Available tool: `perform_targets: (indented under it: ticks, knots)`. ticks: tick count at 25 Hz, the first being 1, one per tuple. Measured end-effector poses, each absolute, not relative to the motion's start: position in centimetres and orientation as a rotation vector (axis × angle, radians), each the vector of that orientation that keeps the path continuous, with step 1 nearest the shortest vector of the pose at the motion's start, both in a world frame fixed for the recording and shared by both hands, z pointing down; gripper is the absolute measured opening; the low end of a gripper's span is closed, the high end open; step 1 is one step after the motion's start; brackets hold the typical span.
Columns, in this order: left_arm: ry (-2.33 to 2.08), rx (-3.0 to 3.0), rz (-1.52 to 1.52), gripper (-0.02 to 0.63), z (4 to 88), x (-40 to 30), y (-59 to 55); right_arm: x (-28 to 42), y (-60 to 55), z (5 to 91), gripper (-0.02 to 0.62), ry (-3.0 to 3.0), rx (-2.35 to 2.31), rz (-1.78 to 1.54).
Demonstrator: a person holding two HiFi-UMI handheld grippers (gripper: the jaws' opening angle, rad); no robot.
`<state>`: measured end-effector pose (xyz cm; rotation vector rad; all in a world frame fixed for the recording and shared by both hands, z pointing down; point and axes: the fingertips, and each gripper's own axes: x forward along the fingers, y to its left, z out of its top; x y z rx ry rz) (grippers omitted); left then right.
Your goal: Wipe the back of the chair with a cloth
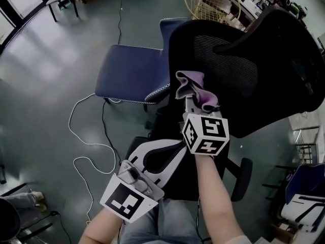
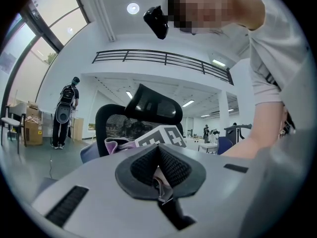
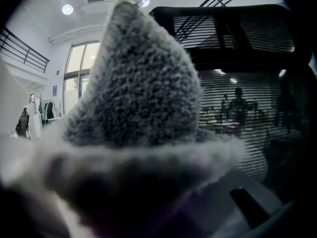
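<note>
The left gripper (image 2: 159,168) is held idle, jaws together, while the purple cloth (image 1: 195,88) is clamped in the right gripper (image 1: 196,103) at the office chair's mesh back (image 1: 231,67), where pressed, sweeping strokes seem called for next.

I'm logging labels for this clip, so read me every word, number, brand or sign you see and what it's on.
None: no words, numbers or brands can be read in any view.
Marker cube on the right hand-held gripper: black-and-white square patterns, no text.
Marker face on the left hand-held gripper: the same, no text.
Cloth and chair back: no label shows.
</note>
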<state>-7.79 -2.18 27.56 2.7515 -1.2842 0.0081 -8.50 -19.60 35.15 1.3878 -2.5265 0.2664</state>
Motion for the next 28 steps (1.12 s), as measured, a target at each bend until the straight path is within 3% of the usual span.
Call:
perform_targets:
  ticks: [28]
  knots:
    - [-1.347, 2.718, -0.017, 0.011, 29.6, -7.6, -3.3, -6.5, -18.6, 38.3, 0.075, -2.513, 1.422, 0.253]
